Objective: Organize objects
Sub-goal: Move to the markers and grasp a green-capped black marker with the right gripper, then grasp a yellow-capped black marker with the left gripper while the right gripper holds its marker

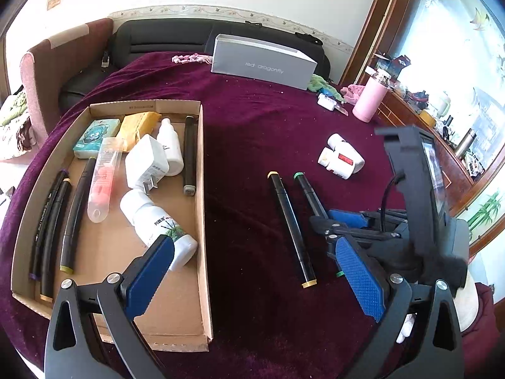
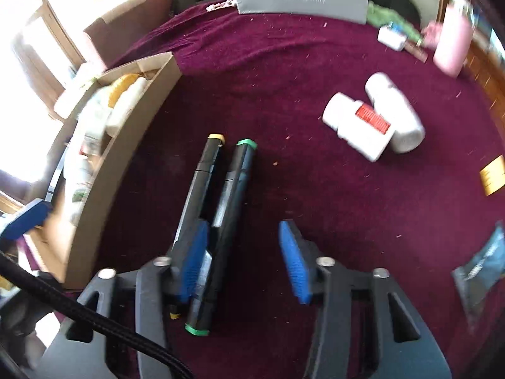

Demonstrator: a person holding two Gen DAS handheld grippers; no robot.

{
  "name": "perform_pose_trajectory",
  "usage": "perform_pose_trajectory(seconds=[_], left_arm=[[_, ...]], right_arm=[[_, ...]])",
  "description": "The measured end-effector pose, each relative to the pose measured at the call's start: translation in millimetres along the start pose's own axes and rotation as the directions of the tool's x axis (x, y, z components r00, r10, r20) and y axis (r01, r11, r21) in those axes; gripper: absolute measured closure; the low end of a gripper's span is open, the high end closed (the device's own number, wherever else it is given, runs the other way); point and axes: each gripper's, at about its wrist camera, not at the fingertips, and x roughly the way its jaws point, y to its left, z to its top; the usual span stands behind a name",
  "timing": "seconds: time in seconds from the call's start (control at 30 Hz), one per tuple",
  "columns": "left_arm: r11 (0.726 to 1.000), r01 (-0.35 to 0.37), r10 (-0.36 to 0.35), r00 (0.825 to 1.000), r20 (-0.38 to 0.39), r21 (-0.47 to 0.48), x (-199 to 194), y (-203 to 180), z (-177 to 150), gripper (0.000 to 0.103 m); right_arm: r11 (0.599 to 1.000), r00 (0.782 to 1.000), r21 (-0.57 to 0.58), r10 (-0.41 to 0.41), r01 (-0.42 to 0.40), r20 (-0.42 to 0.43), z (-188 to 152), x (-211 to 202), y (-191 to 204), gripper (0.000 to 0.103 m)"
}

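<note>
A cardboard tray (image 1: 202, 208) on the maroon cloth holds several markers, bottles, a charger and packets. Two black markers lie on the cloth right of it: a yellow-capped one (image 1: 292, 227) (image 2: 202, 173) and a green-capped one (image 1: 307, 189) (image 2: 230, 221). Two white bottles (image 1: 341, 156) (image 2: 375, 120) lie further right. My left gripper (image 1: 255, 274) is open and empty, its left finger over the tray's near end. My right gripper (image 2: 243, 259) (image 1: 344, 230) is open, low over the green-capped marker, which lies between its fingers against the left pad (image 2: 194, 262).
A grey shoebox (image 1: 263, 60) stands at the back of the cloth. A pink tumbler (image 1: 369, 96) and a small white box (image 1: 326, 101) sit at the back right. A yellow card (image 2: 494, 173) and a dark packet (image 2: 483, 265) lie at the right.
</note>
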Motion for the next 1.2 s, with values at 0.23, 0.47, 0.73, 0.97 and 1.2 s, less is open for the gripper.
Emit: perform_pose_trajectory(seconds=[0.23, 0.47, 0.73, 0.97, 1.2], left_arm=[[0.998, 0.006, -0.002, 0.999, -0.053, 0.069, 23, -27, 6, 0.007], [0.996, -0.012, 0.025, 0.989, -0.145, 0.091, 72, -53, 15, 0.039], [0.988, -0.081, 0.102, 0.982, -0.157, 0.134, 103, -63, 14, 0.051], [0.984, -0.020, 0.050, 0.985, -0.168, 0.179, 98, -66, 9, 0.092], [0.994, 0.013, 0.003, 0.989, -0.150, 0.108, 82, -52, 10, 0.092]], right_arm=[[0.990, 0.991, -0.041, -0.133, 0.134, 0.023, -15, -8, -16, 0.082], [0.986, 0.990, 0.099, -0.137, 0.135, 0.020, -15, -16, -72, 0.085], [0.988, 0.995, 0.122, -0.097, 0.093, 0.031, -12, -13, -75, 0.085], [0.989, 0.996, 0.122, -0.086, 0.080, 0.038, -10, -11, -77, 0.084], [0.989, 0.992, 0.097, -0.118, 0.112, 0.056, -7, -7, -69, 0.083]])
